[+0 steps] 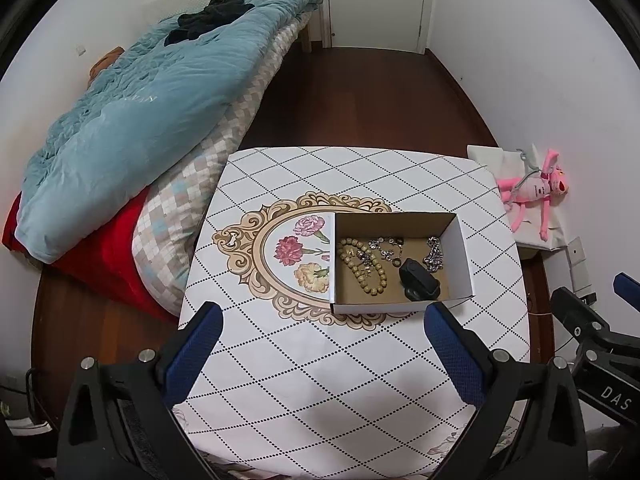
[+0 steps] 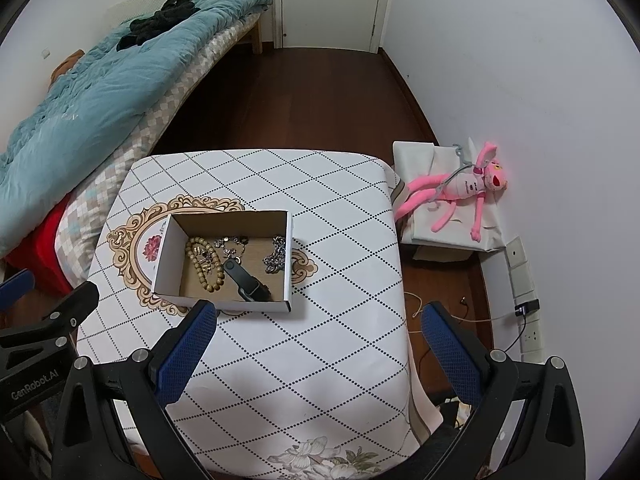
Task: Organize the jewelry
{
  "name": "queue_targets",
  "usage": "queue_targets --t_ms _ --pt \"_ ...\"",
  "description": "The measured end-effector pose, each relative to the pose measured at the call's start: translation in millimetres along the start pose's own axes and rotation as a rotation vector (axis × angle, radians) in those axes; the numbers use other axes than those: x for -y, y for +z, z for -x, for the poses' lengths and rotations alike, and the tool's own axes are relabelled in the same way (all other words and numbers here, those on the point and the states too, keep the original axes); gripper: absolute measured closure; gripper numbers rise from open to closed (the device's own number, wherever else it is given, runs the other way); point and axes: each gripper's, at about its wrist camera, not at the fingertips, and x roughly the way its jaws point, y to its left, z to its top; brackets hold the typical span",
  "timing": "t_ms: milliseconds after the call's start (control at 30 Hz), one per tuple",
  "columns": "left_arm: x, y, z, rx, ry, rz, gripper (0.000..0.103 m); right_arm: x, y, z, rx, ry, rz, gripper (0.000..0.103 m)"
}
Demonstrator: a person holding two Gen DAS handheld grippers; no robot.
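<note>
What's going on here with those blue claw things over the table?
A person holds two hand-held grippers above a table covered with a white diamond-patterned cloth. Both the left gripper and the right gripper are open and hold nothing. On the table sits an open white cardboard box containing a tan beaded bracelet, silver chain jewelry and a black watch-like band. Nothing is being handled.

Small table (image 1: 400, 380) under a white diamond-patterned cloth (image 1: 304, 360), 1 open cardboard box (image 1: 460, 256) resting directly on it, toward 1 o'clock of centre

Black tongs (image 1: 322, 334), blue textured pads (image 1: 198, 350)
</note>
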Motion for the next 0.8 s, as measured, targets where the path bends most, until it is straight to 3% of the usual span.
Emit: queue_targets --t_ms 800 --pt "-4.0 -3.5 4.9 0.022 0.012 -0.005 0.0 -7.5 -3.1 4.1 0.005 0.002 0.019 0.0"
